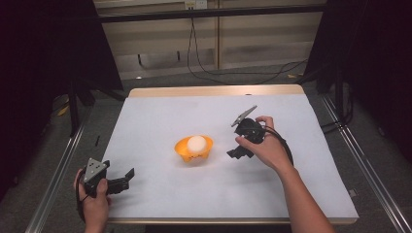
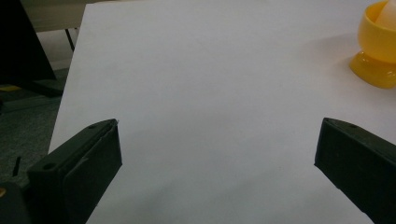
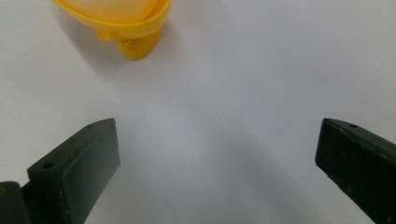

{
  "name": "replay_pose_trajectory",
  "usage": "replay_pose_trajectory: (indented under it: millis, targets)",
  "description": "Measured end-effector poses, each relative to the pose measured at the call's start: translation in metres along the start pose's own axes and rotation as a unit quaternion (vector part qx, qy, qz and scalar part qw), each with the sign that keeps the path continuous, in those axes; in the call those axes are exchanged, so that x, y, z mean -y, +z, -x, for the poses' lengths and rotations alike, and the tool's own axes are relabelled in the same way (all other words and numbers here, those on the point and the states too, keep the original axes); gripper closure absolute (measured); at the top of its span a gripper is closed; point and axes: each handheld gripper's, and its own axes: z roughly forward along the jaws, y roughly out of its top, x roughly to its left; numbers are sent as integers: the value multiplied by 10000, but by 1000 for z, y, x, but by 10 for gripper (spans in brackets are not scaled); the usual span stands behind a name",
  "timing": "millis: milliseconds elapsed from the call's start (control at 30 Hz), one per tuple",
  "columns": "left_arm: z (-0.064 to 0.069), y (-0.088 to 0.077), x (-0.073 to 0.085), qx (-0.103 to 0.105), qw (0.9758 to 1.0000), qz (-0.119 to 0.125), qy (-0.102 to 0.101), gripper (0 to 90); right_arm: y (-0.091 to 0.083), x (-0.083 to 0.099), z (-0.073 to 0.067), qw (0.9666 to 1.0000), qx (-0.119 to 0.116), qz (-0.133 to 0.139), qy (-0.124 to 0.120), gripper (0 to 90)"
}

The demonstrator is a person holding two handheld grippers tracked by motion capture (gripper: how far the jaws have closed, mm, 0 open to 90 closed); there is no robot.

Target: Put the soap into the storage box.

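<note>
A yellow bowl (image 1: 194,148) stands near the middle of the white table (image 1: 155,121) with a white ball (image 1: 197,143) resting inside it. My right gripper (image 1: 236,152) hovers just right of the bowl, open, with nothing between its jaws. In the right gripper view the yellow bowl (image 3: 126,23) sits at the top left, beyond the right gripper (image 3: 217,144). My left gripper (image 1: 125,177) rests open at the table's front left corner. The left gripper view has the bowl (image 2: 377,46) far off at the upper right, past the left gripper (image 2: 217,144).
The white sheet ends at a wooden table edge (image 1: 214,91) at the back. Metal rails (image 1: 53,179) run along both sides of the table. Black cables (image 1: 228,73) lie on the floor behind. Dark stands (image 1: 77,97) flank the table.
</note>
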Motion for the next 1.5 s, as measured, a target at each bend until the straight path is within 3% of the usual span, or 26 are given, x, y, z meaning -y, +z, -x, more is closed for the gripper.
replay_pose_trajectory:
  millis: [700,1500]
  targets:
    - [0,0,0,-6,10000,1,-4,4,-11,48,18,9991,201,80,354,0]
    - [0,0,0,-28,10000,3,6,4,-30,111,34,9949,435,311,852,0]
